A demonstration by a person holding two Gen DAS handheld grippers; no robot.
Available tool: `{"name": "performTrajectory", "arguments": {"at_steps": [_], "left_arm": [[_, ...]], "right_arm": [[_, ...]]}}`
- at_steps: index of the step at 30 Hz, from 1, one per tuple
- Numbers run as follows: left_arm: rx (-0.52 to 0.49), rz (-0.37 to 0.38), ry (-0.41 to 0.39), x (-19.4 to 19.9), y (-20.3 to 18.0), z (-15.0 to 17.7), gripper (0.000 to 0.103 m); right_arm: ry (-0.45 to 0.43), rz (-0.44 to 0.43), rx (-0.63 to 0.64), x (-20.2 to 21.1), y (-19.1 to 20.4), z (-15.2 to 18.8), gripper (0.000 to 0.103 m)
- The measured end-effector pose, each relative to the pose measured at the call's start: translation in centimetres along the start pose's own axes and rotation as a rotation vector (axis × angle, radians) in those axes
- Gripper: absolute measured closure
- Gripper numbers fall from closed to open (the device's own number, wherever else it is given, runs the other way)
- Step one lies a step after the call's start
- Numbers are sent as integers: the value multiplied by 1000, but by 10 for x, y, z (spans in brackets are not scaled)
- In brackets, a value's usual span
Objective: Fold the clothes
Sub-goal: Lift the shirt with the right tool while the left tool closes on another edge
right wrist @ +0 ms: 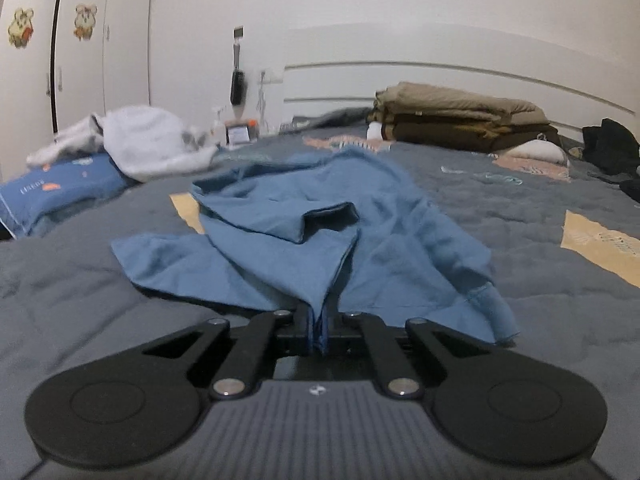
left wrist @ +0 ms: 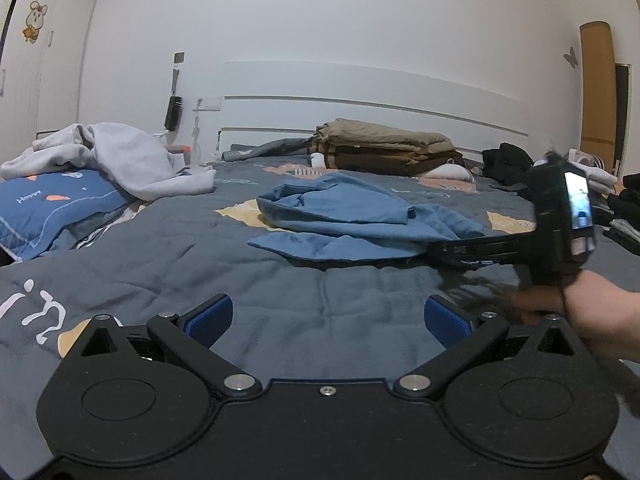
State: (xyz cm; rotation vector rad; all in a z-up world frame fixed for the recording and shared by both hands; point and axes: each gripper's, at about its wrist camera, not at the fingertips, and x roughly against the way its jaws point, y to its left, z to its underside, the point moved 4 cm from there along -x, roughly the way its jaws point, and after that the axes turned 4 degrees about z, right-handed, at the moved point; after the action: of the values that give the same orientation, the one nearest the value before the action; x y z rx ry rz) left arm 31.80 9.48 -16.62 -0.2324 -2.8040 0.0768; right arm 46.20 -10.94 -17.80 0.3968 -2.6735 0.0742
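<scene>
Right gripper [right wrist: 318,330] is clamped on the near edge of a crumpled blue garment [right wrist: 320,220] spread ahead of it on the grey quilt [right wrist: 100,280]. Left gripper [left wrist: 328,316] hovers with jaws wide apart, empty, the garment farther ahead.

This is a bedroom in someone's home. A wide bed [left wrist: 160,264] fills most of the room, spread with a grey quilted cover printed with patches and lettering, and a white panelled headboard [left wrist: 360,92] stands against the plain wall. A blue pillow [left wrist: 52,208] lies at one side under a heap of pale laundry [left wrist: 112,156]. Folded brown bedding [left wrist: 384,148] is stacked near the headboard. White wardrobe doors [right wrist: 80,60] carry cartoon mouse stickers [right wrist: 85,20], and a butterfly decal [left wrist: 571,57] marks the far wall.
</scene>
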Motion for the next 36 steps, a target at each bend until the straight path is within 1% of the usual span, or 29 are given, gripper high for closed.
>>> {"name": "performTrajectory", "arguments": {"at_steps": [2, 6, 11, 13, 17, 19, 21, 22, 25, 27, 29, 32, 34, 36], "left_arm": [[5, -4, -5, 1, 1, 0, 0], [18, -6, -9, 5, 1, 1, 0], [33, 16, -11, 14, 1, 7, 0], [57, 28, 11, 16, 3, 13, 0], [122, 81, 98, 15, 9, 25, 0], [123, 82, 78, 19, 10, 26, 0], [108, 84, 51, 27, 7, 27, 0], [97, 83, 50, 29, 4, 28, 0], [51, 88, 100, 32, -9, 37, 0], [-3, 111, 129, 34, -21, 44, 0], [-61, 109, 154, 40, -32, 48, 0], [-118, 131, 203, 49, -47, 57, 0], [-150, 144, 226, 56, -55, 63, 0], [-159, 144, 221, 63, -60, 64, 0]], "right_arm": [[7, -14, 3, 12, 3, 0, 100], [11, -49, -31, 42, 6, 3, 100], [25, -70, -69, 85, 0, 14, 100], [31, -73, -87, 101, -5, 18, 100], [33, -74, -137, 133, -13, 26, 100], [32, -74, -167, 150, -17, 30, 100], [33, -81, -185, 167, -20, 35, 100], [36, -84, -193, 175, -20, 38, 100], [44, -80, -218, 203, -23, 51, 100], [57, -80, -236, 222, -25, 59, 100], [69, -82, -255, 239, -28, 67, 100], [83, -76, -272, 262, -32, 80, 100], [91, -76, -279, 278, -32, 89, 100], [100, -75, -293, 291, -33, 96, 100]]}}
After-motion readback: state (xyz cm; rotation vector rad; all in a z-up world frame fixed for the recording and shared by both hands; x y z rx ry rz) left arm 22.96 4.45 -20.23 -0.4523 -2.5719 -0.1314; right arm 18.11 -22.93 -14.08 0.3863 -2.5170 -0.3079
